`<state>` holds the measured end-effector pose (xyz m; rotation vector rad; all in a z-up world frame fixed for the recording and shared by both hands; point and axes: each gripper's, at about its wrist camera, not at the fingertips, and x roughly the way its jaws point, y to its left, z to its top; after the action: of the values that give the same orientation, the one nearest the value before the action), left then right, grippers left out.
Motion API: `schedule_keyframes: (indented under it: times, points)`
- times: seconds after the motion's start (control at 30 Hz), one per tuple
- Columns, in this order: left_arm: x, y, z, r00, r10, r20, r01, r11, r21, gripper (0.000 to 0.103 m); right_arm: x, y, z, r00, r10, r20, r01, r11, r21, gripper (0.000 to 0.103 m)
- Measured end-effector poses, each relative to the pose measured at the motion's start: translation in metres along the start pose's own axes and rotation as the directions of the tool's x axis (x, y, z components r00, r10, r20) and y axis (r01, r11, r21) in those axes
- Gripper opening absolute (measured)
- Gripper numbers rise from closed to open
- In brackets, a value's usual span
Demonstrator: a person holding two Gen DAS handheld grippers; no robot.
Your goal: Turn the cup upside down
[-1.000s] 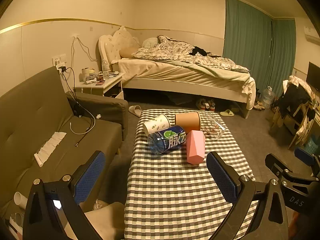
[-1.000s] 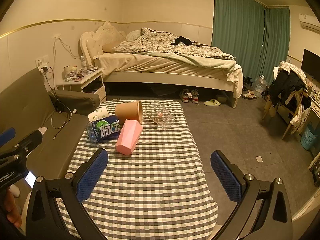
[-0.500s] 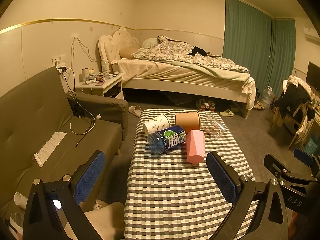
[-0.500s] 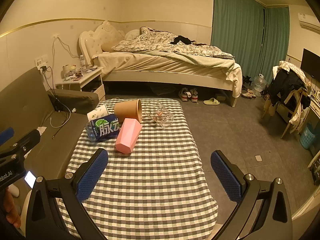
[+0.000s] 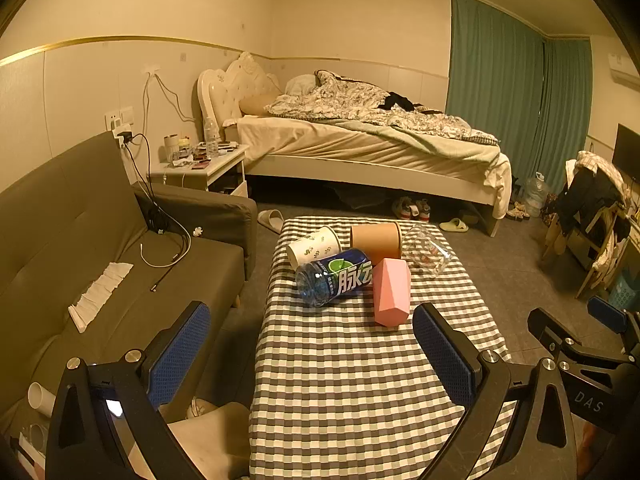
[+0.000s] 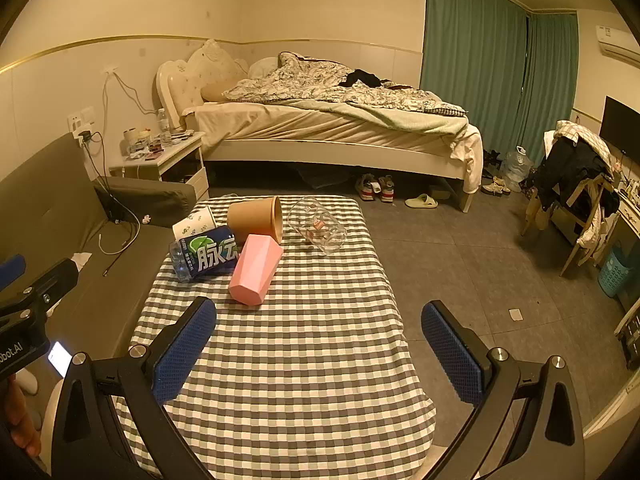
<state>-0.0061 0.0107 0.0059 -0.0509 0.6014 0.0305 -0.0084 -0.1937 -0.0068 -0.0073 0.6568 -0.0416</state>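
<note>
Nearest, the left gripper [image 5: 312,354] and right gripper [image 6: 320,350] hover spread wide, holding nothing. Farther along the checked table [image 6: 304,360], the pink cup [image 6: 256,270] lies on its side among other toppled cups; nothing looks flipped yet.

Large white Chinese characters, reading "脉动" as far as they showed, ran along the blue label of the clear plastic bottle [image 5: 334,276] [image 6: 206,254] lying on its side left of centre in both views. At the lower right of the left wrist view, the black gripper body [image 5: 588,380] carried the pale letters "DAS". At the left edge of the right wrist view, another black gripper body [image 6: 16,340] bore the cut-off white lettering "bot.AI".
</note>
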Motion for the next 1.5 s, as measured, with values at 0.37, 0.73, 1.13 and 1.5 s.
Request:
schedule_keyframes:
  times: [0.37,0.73,1.13,1.5]
  points:
    - [0.0,0.0,0.0,1.0,0.001,-0.001,-0.001,1.0,0.0,0.103,0.0,0.0,0.0,1.0,0.0,-0.001,0.0,1.0,0.0,0.103]
    - [-0.002,0.004,-0.002,1.0,0.007,-0.004,-0.007,1.0,0.003,0.103,0.003,0.001,-0.001,1.0,0.005,-0.007,-0.005,1.0,0.005,0.103]
    - [0.021,0.003,-0.002,0.999,0.017,-0.04,-0.017,1.0,0.003,0.103,0.02,0.01,0.003,0.999,0.006,-0.045,-0.006,1.0,-0.003,0.103]
    - [0.09,0.022,0.001,0.992,0.051,-0.113,-0.051,0.999,-0.005,0.103,0.075,0.028,0.006,0.992,-0.005,-0.124,0.003,1.0,-0.016,0.103]
